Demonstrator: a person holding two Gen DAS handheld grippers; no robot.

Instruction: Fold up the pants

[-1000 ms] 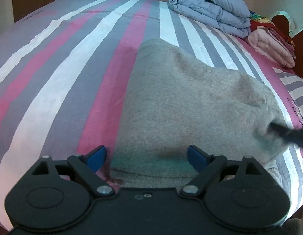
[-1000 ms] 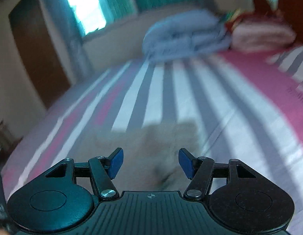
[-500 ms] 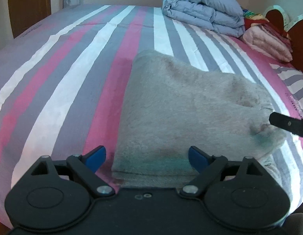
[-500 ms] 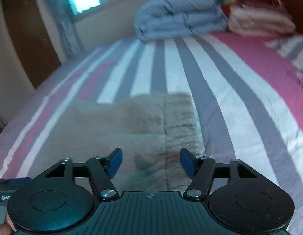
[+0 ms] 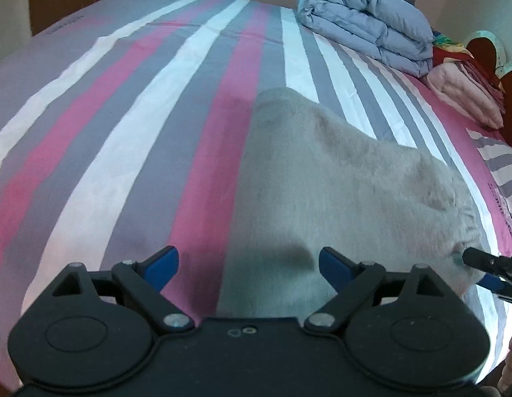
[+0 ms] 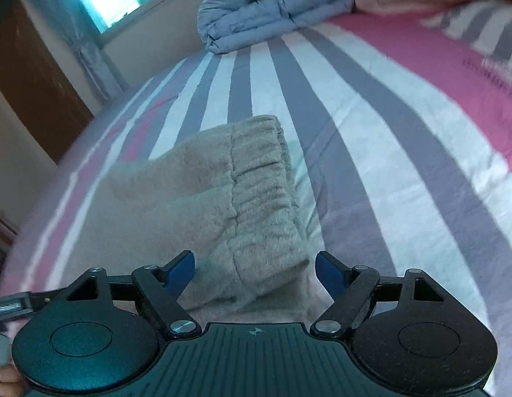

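Your left gripper (image 5: 247,263) tilts down over the near edge of the folded grey pants (image 5: 338,192) on the striped bed (image 5: 140,115), its jaws spread wide and gripping nothing. Your right gripper (image 6: 254,268) angles down at the elastic waistband (image 6: 259,192), jaws wide apart, fabric between them but unpinched.

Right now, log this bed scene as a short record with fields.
surface: striped bedsheet
pants: grey pants folded into a pad on the sheet, elastic waistband at the right gripper's end
left gripper: open, over the pants' near edge
right gripper: open, waistband corner between the jaws, pads not touching
background: folded blue duvet, pink blanket
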